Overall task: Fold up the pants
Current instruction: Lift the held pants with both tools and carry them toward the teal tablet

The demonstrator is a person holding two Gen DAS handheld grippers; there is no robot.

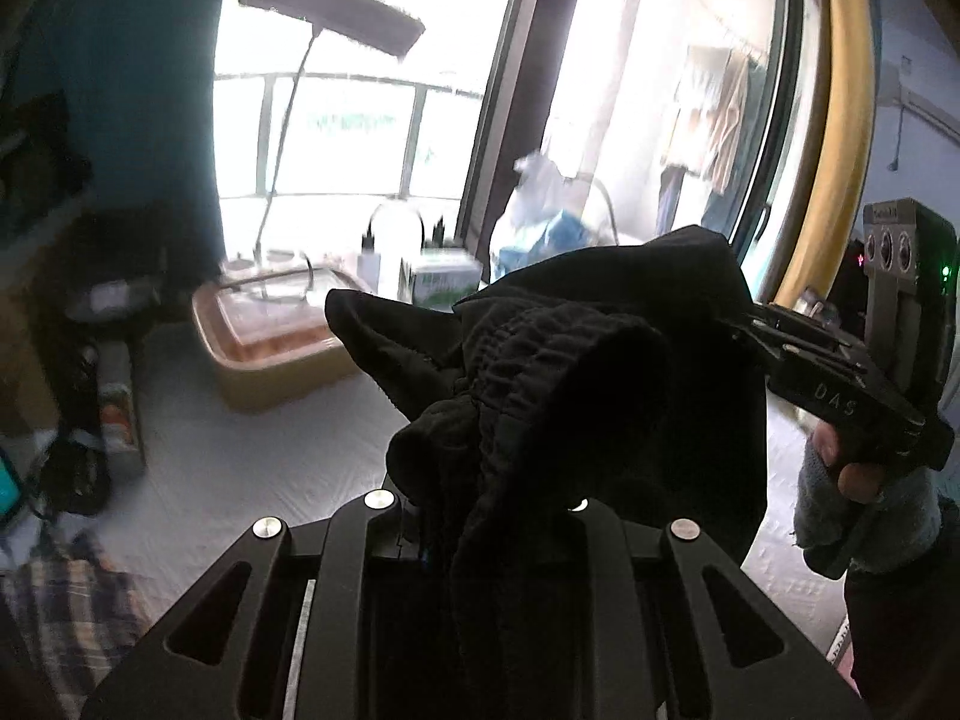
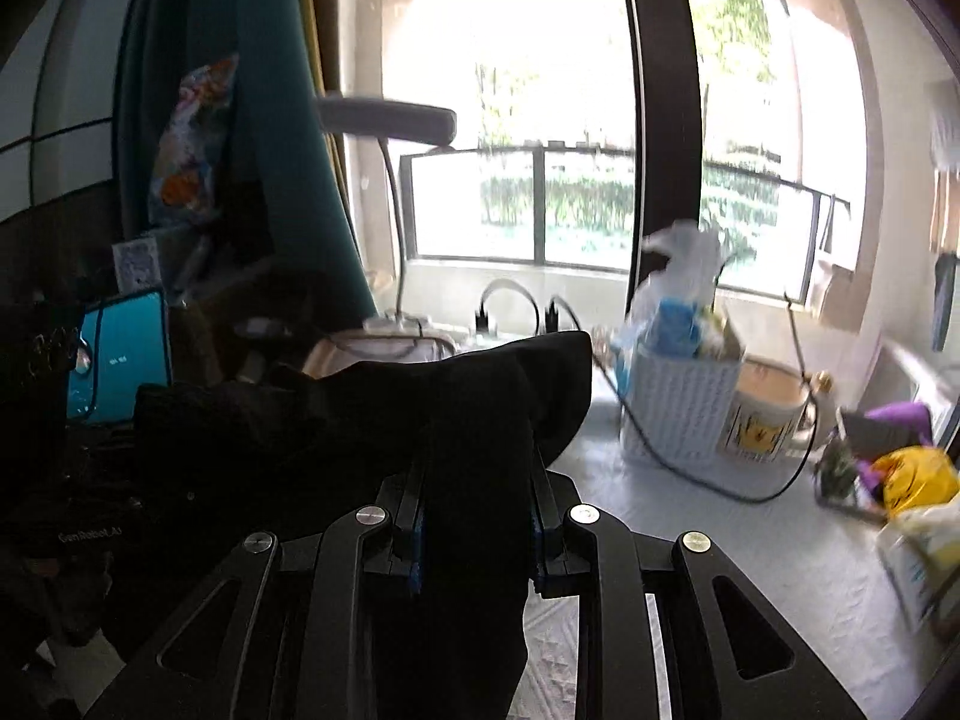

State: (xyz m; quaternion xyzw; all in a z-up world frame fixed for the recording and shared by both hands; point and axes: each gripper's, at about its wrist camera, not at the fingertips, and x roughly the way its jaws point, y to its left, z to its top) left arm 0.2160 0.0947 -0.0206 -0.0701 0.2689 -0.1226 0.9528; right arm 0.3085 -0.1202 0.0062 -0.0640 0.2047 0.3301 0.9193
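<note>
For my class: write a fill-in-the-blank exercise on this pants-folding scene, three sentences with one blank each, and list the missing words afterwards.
1. Both the left gripper and the right gripper have their jaws shut on the ____ pants.
2. In the right wrist view, the white woven basket stands on a table covered with a ____ cloth.
3. The elastic, gathered ____ of the pants shows in the left wrist view.

Missing words: black; white; waistband

Black pants [image 1: 576, 372] in black grippers, over a white table cover [image 2: 750, 546]; teal curtain [image 2: 264, 120], white woven basket [image 2: 678, 414], plaid cloth [image 1: 66, 606] at lower left.
</note>
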